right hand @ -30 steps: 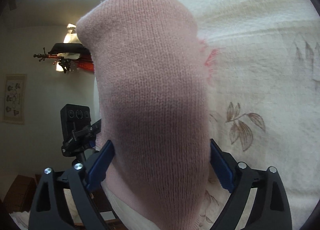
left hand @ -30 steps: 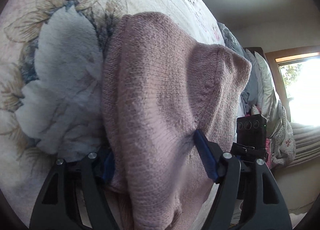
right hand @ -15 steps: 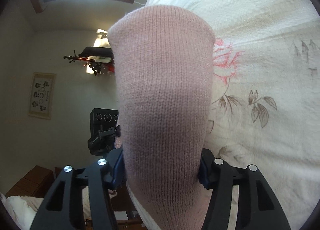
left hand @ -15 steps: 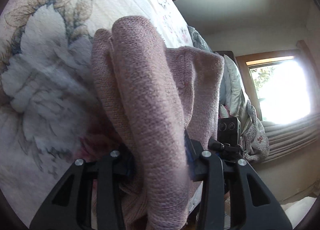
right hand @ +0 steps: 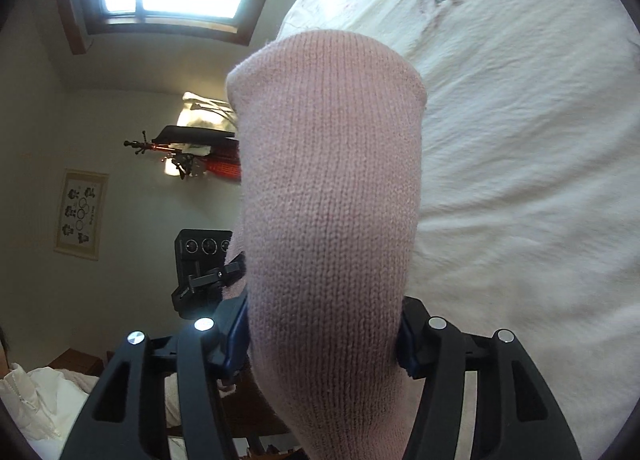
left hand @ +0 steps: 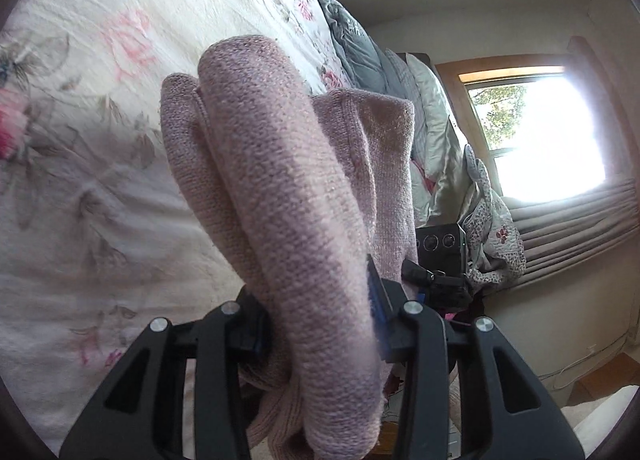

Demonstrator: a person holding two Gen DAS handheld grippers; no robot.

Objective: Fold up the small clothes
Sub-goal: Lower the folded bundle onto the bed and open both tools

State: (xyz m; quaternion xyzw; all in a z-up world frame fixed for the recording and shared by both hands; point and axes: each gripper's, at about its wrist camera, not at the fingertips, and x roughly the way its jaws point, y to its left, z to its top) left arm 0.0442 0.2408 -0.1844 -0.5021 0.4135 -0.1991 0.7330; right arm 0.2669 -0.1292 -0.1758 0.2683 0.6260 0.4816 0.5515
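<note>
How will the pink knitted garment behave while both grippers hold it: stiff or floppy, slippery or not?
Probably floppy: the pink knitted garment drapes in soft rolls over the left gripper. Likely not slippery, since its knit looks coarse where the right gripper clamps it. It seems light.

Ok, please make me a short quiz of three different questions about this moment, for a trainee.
1. True or false: the pink knit garment lies flat on the floral bedspread.
2. Which grippers are shut on the garment? A) left only B) right only C) both
3. Fill in: in the left wrist view, beyond the grey pillows, bright light comes through a ____.

Key: 1 false, it is held up between the left gripper and the right gripper. 2 C. 3 window.
</note>
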